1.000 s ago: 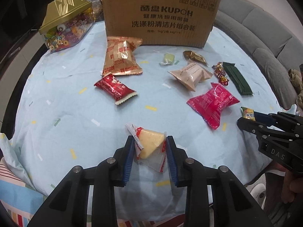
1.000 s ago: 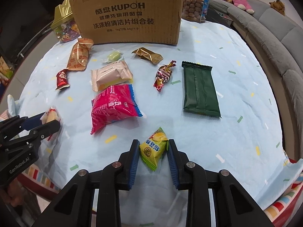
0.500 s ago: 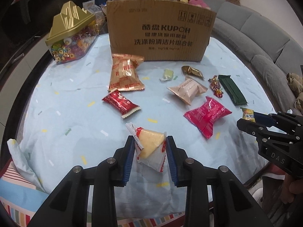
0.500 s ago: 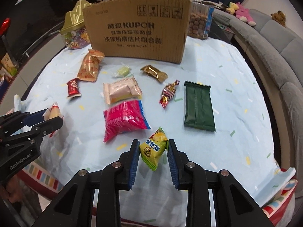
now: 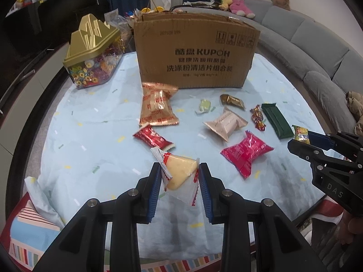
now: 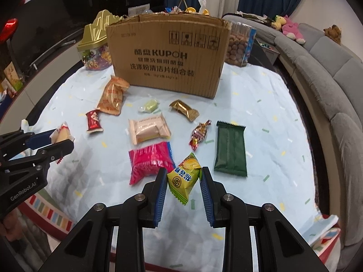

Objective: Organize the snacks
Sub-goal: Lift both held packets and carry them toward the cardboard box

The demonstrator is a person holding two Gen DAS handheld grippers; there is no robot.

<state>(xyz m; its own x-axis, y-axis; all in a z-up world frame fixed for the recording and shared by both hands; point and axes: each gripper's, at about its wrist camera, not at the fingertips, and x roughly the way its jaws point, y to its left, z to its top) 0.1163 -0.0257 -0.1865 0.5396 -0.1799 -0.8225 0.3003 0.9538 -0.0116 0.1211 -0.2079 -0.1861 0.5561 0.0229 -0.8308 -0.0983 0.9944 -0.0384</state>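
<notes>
My left gripper (image 5: 180,174) is shut on a clear-wrapped yellow cake snack (image 5: 181,174), held above the table's near edge; it shows at the left of the right wrist view (image 6: 60,136). My right gripper (image 6: 183,179) is shut on a yellow-green snack packet (image 6: 185,178), also lifted; it shows at the right of the left wrist view (image 5: 300,133). An open cardboard box (image 5: 195,54) stands at the back of the table. Loose snacks lie in front of it: an orange pack (image 5: 157,106), a red pack (image 5: 152,138), a magenta pack (image 5: 246,153), a beige pack (image 5: 224,123) and a dark green bar (image 5: 275,121).
A gold-lidded candy jar (image 5: 90,54) stands back left and a clear tub of round snacks (image 6: 239,44) back right. A small green candy (image 6: 148,106), a gold candy (image 6: 183,110) and a red twist candy (image 6: 199,133) lie mid-table. A grey sofa (image 6: 329,68) curves along the right.
Both grippers have risen and drawn back from the table with their snacks held, so the box's open top and the room behind come into view.
</notes>
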